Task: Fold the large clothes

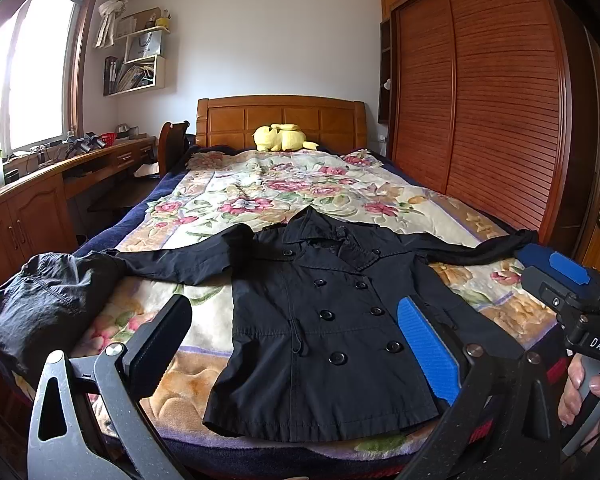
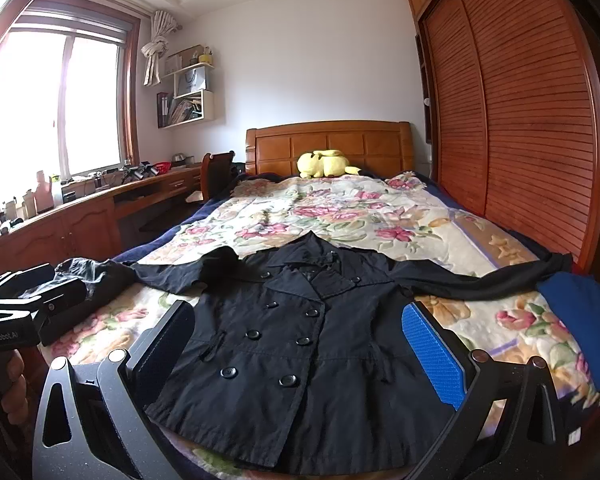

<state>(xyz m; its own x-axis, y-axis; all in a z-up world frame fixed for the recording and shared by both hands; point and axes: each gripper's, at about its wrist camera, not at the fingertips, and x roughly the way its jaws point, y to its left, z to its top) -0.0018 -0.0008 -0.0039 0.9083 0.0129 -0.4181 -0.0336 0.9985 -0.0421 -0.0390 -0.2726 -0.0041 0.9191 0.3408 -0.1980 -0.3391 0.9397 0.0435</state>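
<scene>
left wrist view: a black coat (image 1: 320, 320) lies flat on the flowery blanket (image 1: 260, 188) of the bed, front side up, buttons done, both sleeves stretched out to the sides. a crumpled dark cloth (image 1: 40, 304) sits by the left sleeve end. the left gripper (image 1: 296, 356) hangs over the coat's bottom part, its fingers spread wide with nothing between them. the right gripper (image 2: 304, 360) is also spread wide and empty above the coat. a blue cloth (image 2: 580, 320) lies near the right sleeve. a yellow plush toy (image 1: 282, 138) rests by the wooden headboard (image 1: 280, 120).
</scene>
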